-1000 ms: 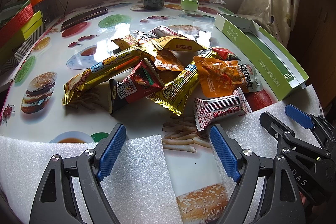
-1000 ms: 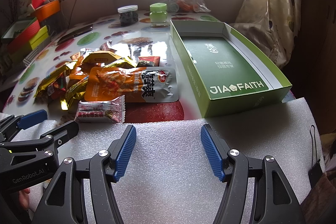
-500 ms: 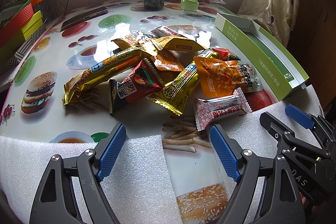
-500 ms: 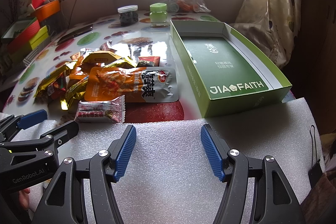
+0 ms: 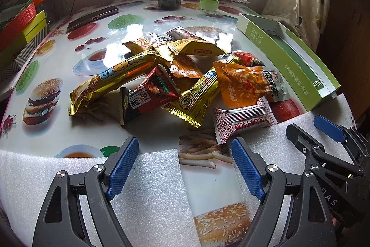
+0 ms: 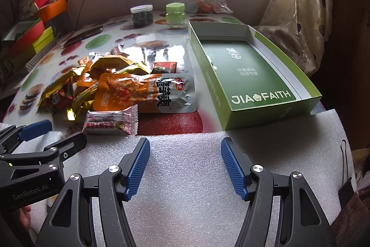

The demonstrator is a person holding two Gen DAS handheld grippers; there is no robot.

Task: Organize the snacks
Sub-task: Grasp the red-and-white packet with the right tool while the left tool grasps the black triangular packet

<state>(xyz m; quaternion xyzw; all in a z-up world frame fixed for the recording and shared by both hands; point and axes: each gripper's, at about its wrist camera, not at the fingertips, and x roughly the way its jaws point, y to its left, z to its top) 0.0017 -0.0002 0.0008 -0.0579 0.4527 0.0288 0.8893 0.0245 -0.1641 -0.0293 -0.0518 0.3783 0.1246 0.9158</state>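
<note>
Left wrist view: the left gripper (image 5: 182, 168) hovers spread and empty over the foam sheet (image 5: 150, 189) at the near edge of the surface (image 5: 57, 48), just short of the snack pile (image 5: 175, 82). I count about ten packets, though overlap hides some: two long gold ones, a red-and-black one, an orange pouch (image 5: 242, 85) and a red-and-white packet (image 5: 245, 122) nearest the gripper. The packets lie across each other, so pinching one could drag or flip its neighbours, and glossy film may slip from the pads. Two jars stand at the far side

Right wrist view: the right gripper (image 6: 185, 168) is likewise spread, holding nothing, above the foam. One green box (image 6: 272, 126) sits open and empty just beside the pile, to its right. Its low near wall could catch a packet carried in too low, and a nudge might slide the light box
</note>
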